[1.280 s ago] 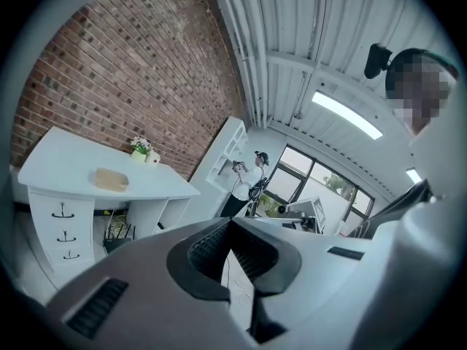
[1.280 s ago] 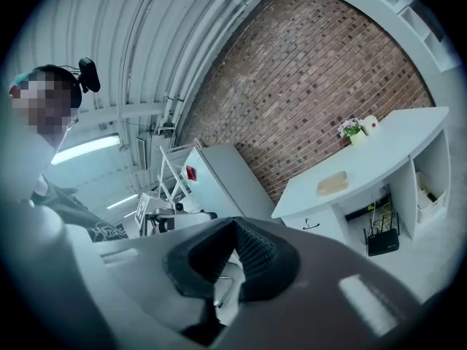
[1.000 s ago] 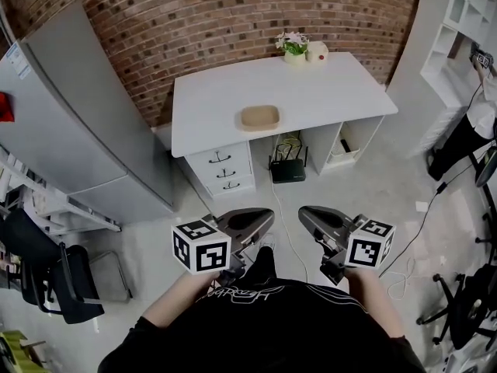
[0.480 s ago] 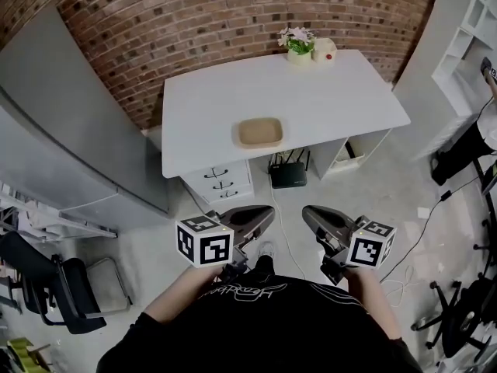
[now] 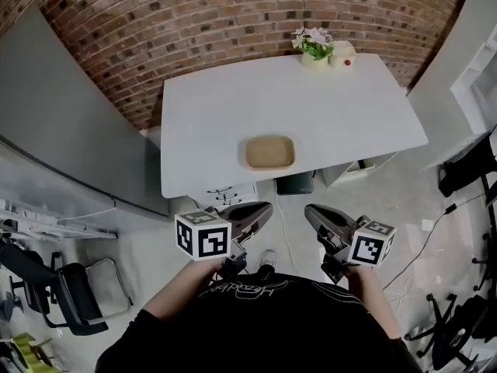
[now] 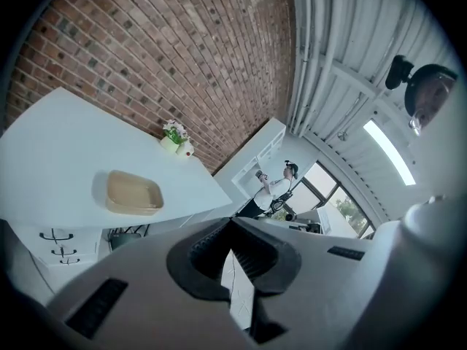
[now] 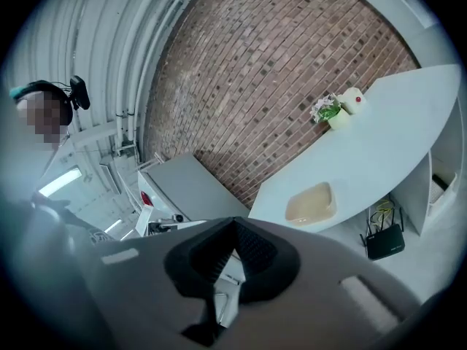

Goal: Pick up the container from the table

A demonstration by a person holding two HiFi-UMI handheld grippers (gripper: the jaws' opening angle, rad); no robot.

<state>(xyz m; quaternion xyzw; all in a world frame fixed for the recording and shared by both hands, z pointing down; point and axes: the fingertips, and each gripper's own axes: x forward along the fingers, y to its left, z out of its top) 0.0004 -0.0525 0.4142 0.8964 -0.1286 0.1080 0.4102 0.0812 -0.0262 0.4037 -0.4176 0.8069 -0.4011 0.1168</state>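
A shallow tan container point(image 5: 270, 152) with rounded corners sits near the front edge of a white table point(image 5: 202, 123). It also shows in the left gripper view, container point(image 6: 133, 193), and in the right gripper view, container point(image 7: 311, 203). My left gripper point(image 5: 268, 208) and right gripper point(image 5: 309, 210) hover side by side short of the table, below the container in the head view. Both are shut and hold nothing. The jaws meet at their tips in the left gripper point(image 6: 232, 221) and the right gripper point(image 7: 233, 223) views.
A potted plant point(image 5: 314, 47) and a small white object point(image 5: 342, 53) stand at the table's far right corner against a brick wall. Drawers point(image 5: 225, 195) and a black router point(image 5: 293, 183) sit under the table. A grey cabinet point(image 5: 62, 115) stands left, a chair point(image 5: 74, 290) lower left.
Both grippers have moved toward the table together. The table and container now lie closer and lower in the head view. The jaws stayed shut.
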